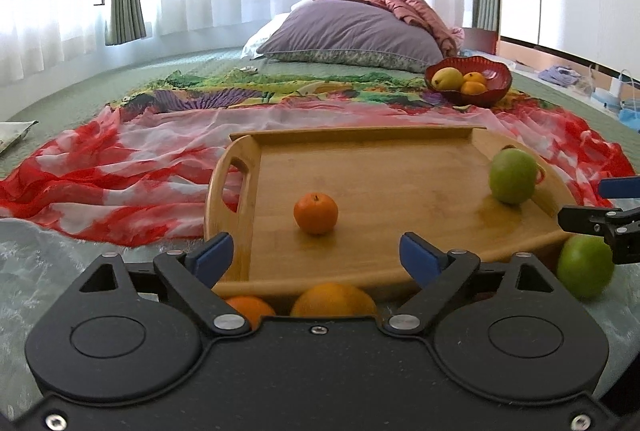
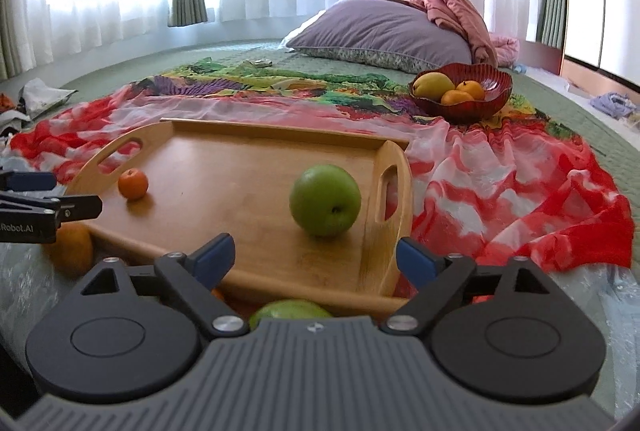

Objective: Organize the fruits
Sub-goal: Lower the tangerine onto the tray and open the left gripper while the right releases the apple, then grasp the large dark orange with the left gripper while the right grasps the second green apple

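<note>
A wooden tray [image 1: 380, 167] [image 2: 248, 167] lies on a red and white cloth on the bed. On it rest a small orange [image 1: 316, 212] [image 2: 133, 183] and a green apple [image 1: 513, 175] [image 2: 325, 200]. My left gripper [image 1: 316, 257] stands open at the tray's near edge, with nothing between its fingers; the small orange sits just beyond it. My right gripper [image 2: 316, 257] is open too, in front of the green apple. Below the tray's near rim lie two oranges [image 1: 334, 300] [image 1: 250, 309], another green apple [image 1: 586, 266] and a green fruit [image 2: 290, 311].
A dark red bowl [image 1: 498, 79] [image 2: 496, 87] with a yellow fruit and two oranges stands at the back right. Behind it lie a purple pillow [image 1: 352, 31] and a pink blanket. An orange fruit [image 2: 74, 247] lies left of the tray under the other gripper's fingers [image 2: 80, 207].
</note>
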